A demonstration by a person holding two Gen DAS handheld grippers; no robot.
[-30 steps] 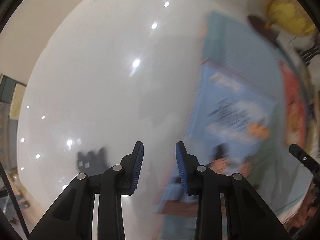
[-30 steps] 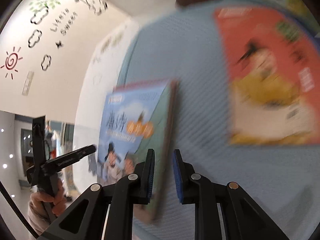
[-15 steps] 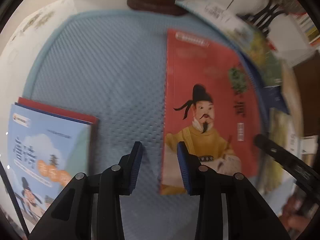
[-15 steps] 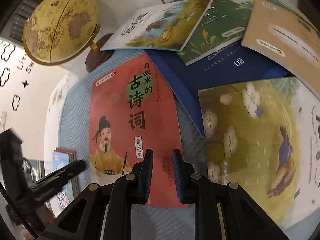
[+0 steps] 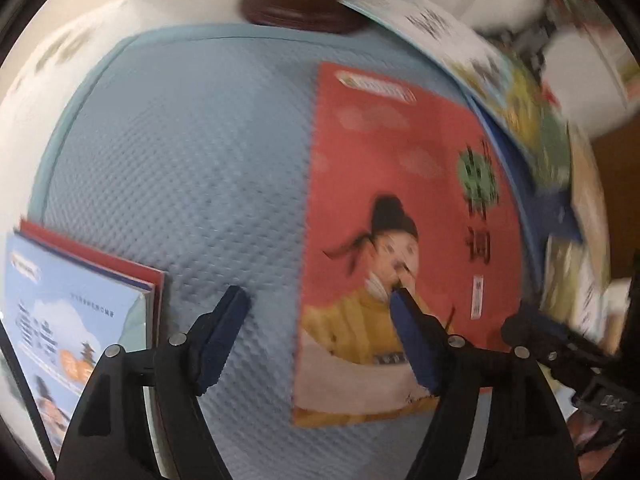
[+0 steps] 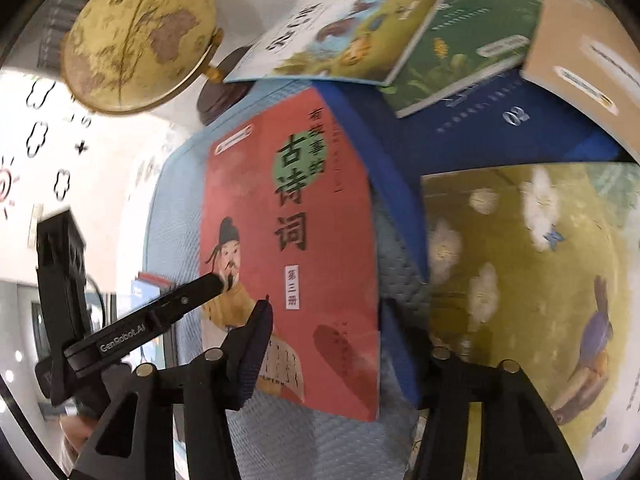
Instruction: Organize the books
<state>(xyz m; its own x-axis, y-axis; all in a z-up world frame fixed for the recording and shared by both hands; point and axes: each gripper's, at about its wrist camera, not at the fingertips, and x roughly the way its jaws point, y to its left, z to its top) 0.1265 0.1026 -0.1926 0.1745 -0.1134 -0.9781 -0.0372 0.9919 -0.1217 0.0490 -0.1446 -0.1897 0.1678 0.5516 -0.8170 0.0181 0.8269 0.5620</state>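
Both my grippers, left (image 5: 318, 314) and right (image 6: 324, 332), have just been opening and now stand released over the red book (image 6: 288, 240), which lies flat on the blue mat (image 5: 192, 152), each straddling one lower edge without pressing.
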